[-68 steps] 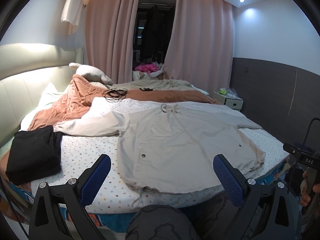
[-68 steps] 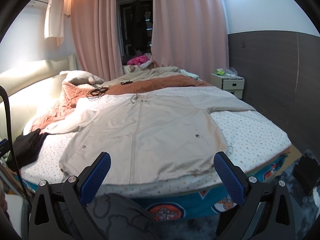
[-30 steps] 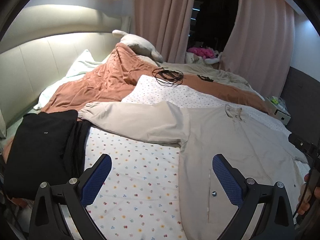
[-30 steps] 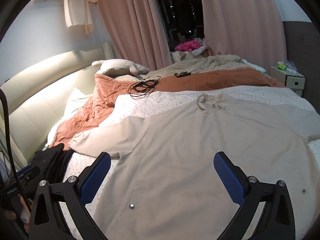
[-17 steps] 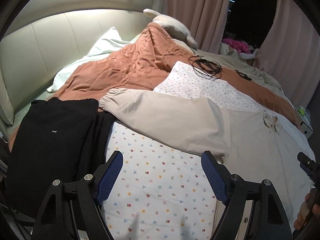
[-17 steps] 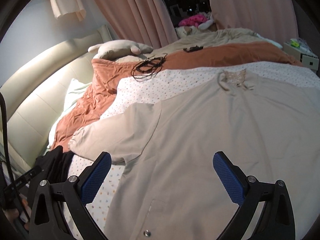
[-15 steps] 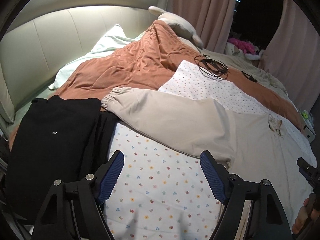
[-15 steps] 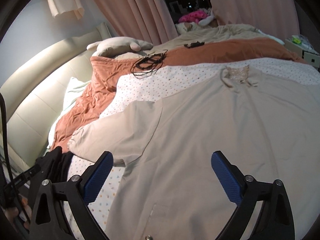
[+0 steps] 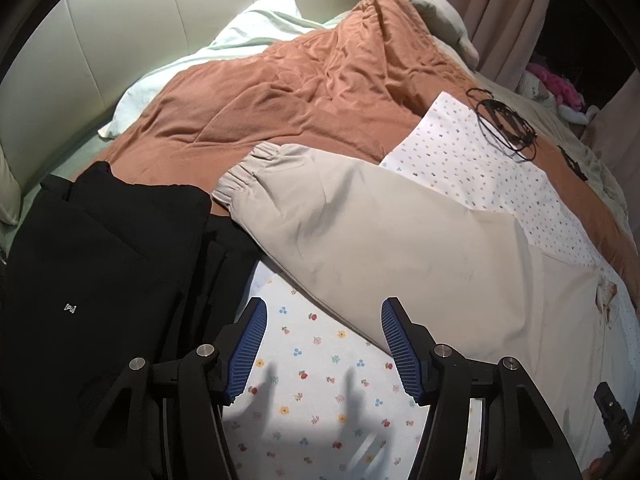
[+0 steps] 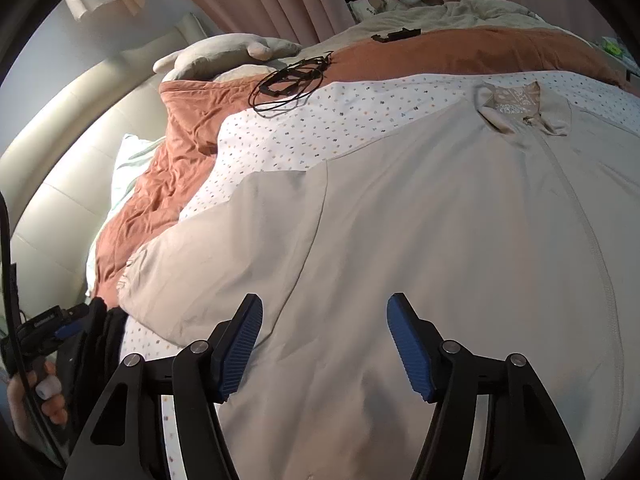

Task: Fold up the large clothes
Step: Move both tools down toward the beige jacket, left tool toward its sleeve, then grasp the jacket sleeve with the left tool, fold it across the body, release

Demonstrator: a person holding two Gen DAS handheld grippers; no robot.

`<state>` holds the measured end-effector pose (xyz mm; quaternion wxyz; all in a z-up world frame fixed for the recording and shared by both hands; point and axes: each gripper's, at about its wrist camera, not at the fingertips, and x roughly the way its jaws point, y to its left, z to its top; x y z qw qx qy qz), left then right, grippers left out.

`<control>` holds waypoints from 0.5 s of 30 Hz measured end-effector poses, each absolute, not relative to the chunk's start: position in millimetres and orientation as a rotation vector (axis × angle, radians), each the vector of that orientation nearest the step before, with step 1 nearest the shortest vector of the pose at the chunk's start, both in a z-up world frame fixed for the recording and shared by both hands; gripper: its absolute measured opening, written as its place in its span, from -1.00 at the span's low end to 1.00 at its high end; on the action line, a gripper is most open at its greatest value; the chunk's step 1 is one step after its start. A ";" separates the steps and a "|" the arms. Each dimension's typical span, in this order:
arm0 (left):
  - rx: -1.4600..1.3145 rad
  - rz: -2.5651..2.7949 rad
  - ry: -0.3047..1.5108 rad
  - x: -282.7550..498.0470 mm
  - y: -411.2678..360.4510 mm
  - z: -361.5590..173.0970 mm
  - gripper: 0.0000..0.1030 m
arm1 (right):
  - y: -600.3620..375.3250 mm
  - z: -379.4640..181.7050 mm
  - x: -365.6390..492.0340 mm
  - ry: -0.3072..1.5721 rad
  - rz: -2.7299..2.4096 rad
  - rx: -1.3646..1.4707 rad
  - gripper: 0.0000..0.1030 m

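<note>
A large beige jacket (image 10: pixel 460 240) lies spread flat, front up, on the dotted bedsheet (image 9: pixel 320 384). Its left sleeve (image 9: pixel 360 224) stretches out to an elastic cuff (image 9: pixel 244 172) that rests on the rust blanket. My left gripper (image 9: pixel 322 344) is open and empty, low over the sheet just below the sleeve's lower edge. My right gripper (image 10: pixel 324 344) is open and empty, close above the jacket's body near the left armpit seam. The jacket's collar (image 10: pixel 516 108) lies at the far side.
Folded black clothes (image 9: pixel 92 280) lie left of the sleeve cuff. A rust blanket (image 9: pixel 288 80) and pale pillow (image 9: pixel 240 36) lie toward the cream headboard. A coil of black cable (image 10: pixel 292 80) rests on the sheet. The left gripper body and holding hand show in the right wrist view (image 10: pixel 44 336).
Both grippers have moved forward and down toward the bed's left side, and both jaws have narrowed. The left one closed in on the sleeve, the right one on the armpit area.
</note>
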<state>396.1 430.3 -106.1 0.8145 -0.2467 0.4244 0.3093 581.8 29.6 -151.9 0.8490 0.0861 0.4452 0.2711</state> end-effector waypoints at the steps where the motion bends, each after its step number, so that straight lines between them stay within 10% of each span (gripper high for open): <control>1: -0.533 0.669 0.919 400.8 434.0 -111.0 0.15 | 30.4 -154.6 584.7 0.944 0.571 0.188 0.25; 15: -0.567 0.842 1.067 448.4 483.9 -186.1 0.07 | 20.7 -184.4 590.1 1.019 0.614 0.266 -0.25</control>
